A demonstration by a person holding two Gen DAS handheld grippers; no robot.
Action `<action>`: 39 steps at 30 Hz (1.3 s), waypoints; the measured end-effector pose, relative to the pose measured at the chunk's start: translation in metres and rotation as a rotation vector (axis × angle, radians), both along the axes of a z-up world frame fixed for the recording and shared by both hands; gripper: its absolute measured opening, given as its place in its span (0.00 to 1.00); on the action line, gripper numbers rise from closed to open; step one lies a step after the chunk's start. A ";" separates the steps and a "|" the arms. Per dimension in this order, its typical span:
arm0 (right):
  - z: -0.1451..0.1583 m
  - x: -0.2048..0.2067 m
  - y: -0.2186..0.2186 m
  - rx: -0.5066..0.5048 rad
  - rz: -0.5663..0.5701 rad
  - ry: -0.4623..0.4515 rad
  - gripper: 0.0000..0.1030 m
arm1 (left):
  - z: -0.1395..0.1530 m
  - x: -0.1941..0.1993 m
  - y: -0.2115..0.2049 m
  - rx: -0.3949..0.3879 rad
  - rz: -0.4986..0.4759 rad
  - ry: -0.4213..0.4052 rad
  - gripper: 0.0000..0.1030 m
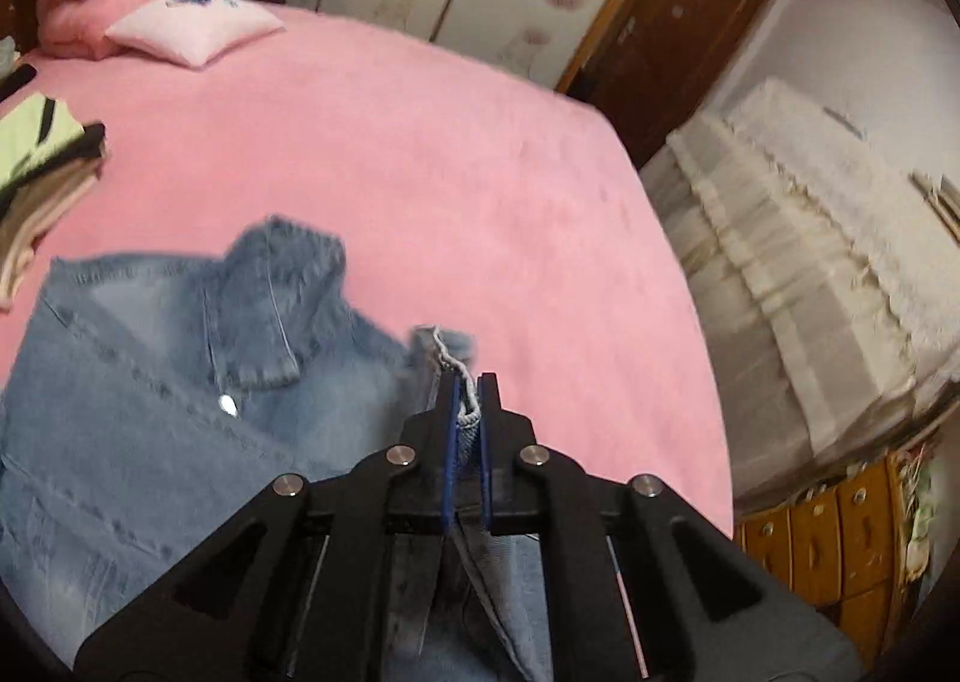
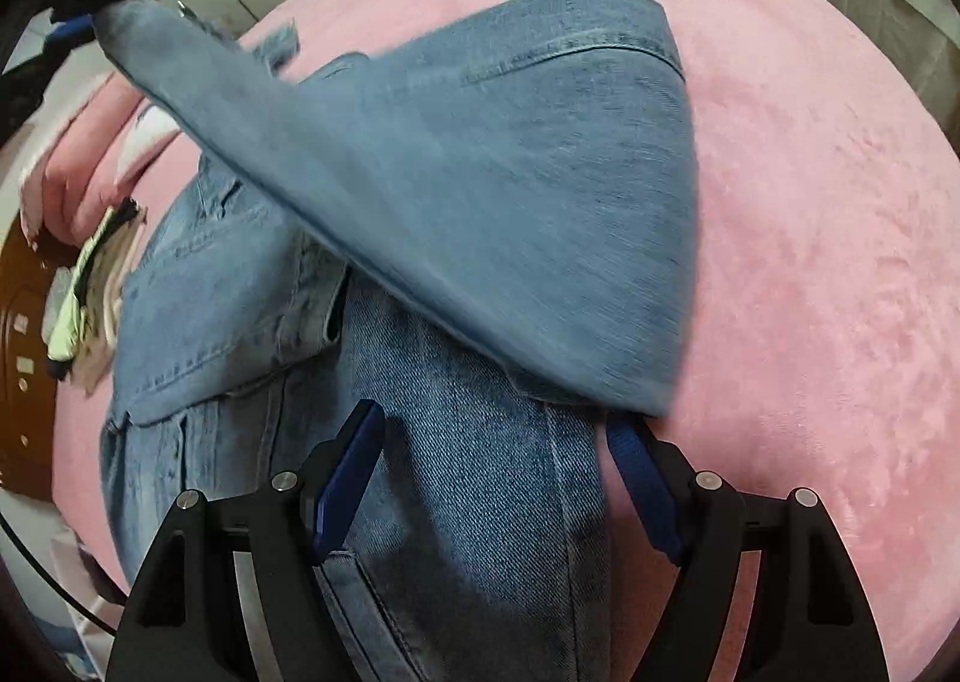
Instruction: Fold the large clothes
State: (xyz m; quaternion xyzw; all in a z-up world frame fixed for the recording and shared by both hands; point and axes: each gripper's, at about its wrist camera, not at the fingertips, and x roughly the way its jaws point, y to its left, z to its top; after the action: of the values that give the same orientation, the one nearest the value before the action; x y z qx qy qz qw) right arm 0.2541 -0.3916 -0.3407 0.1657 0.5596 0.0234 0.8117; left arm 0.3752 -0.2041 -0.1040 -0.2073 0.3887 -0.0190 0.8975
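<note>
The left gripper (image 1: pixel 467 400) pinches a frayed edge of the faded blue denim jacket (image 1: pixel 180 382), lifted over the pink bedspread (image 1: pixel 450 172); the right gripper (image 2: pixel 495 478) hangs spread above the denim.

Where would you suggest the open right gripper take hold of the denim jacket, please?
I would grip the lower edge of the denim jacket just ahead of the right gripper, coming in low from the near side. The left gripper holds the sleeve cuff raised, so the lower fabric lies flat on the pink bed between the open jaws.
</note>
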 end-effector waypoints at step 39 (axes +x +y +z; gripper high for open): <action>0.004 0.025 -0.018 -0.191 0.193 -0.054 0.22 | -0.204 -0.087 0.283 0.404 0.533 0.503 0.03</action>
State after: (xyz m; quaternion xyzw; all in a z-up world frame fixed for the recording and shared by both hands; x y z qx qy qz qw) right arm 0.2795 -0.4095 -0.3368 0.0322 0.5504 0.0527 0.8326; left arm 0.2877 0.0794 -0.3079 -0.1189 0.5245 0.3420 0.7706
